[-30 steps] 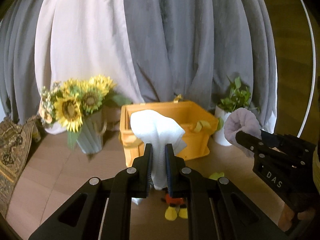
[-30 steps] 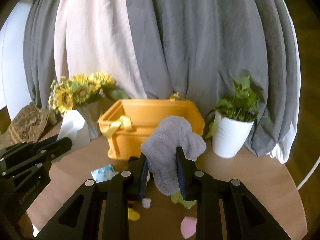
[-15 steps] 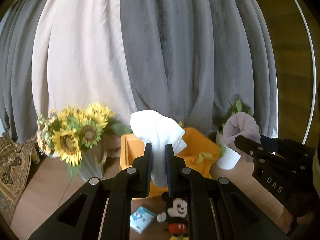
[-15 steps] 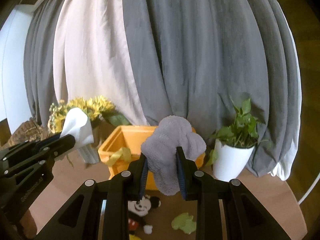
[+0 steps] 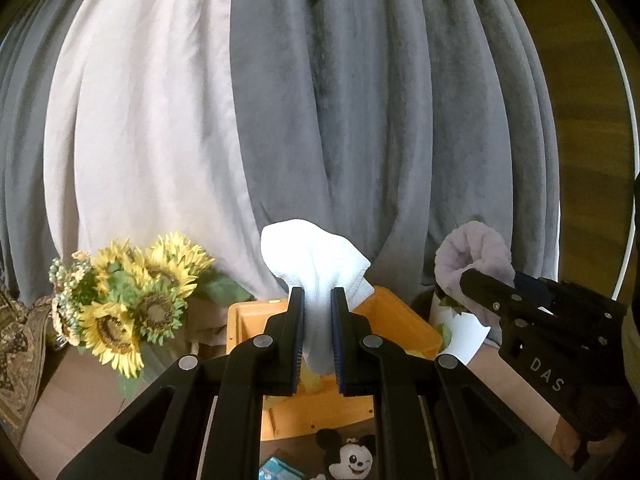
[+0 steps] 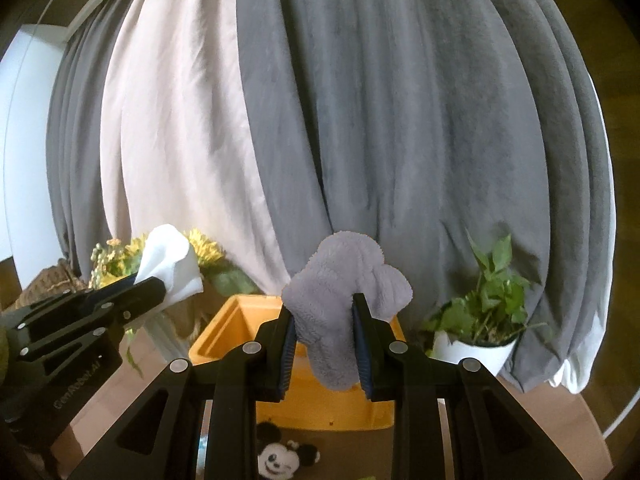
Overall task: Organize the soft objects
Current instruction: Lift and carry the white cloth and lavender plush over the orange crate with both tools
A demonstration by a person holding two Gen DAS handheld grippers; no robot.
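My left gripper (image 5: 317, 300) is shut on a white sock (image 5: 312, 264) and holds it in the air in front of the orange bin (image 5: 400, 324). My right gripper (image 6: 323, 308) is shut on a fluffy grey sock (image 6: 340, 276), also raised in front of the orange bin (image 6: 224, 336). In the left wrist view the right gripper (image 5: 472, 280) with the grey sock (image 5: 472, 248) is at the right. In the right wrist view the left gripper (image 6: 156, 284) with the white sock (image 6: 170, 260) is at the left. A Mickey Mouse plush (image 5: 352, 456) lies on the table in front of the bin; it also shows in the right wrist view (image 6: 280, 456).
A vase of sunflowers (image 5: 132, 300) stands left of the bin. A potted green plant in a white pot (image 6: 480, 332) stands right of it. A blue tissue pack (image 5: 276, 470) lies by the plush. Grey and white curtains (image 5: 280, 120) hang behind. A woven mat (image 5: 16, 344) is at far left.
Both grippers have risen with their socks and moved closer to the bin. The bin and table now sit lower in both views and the curtain fills more of them.
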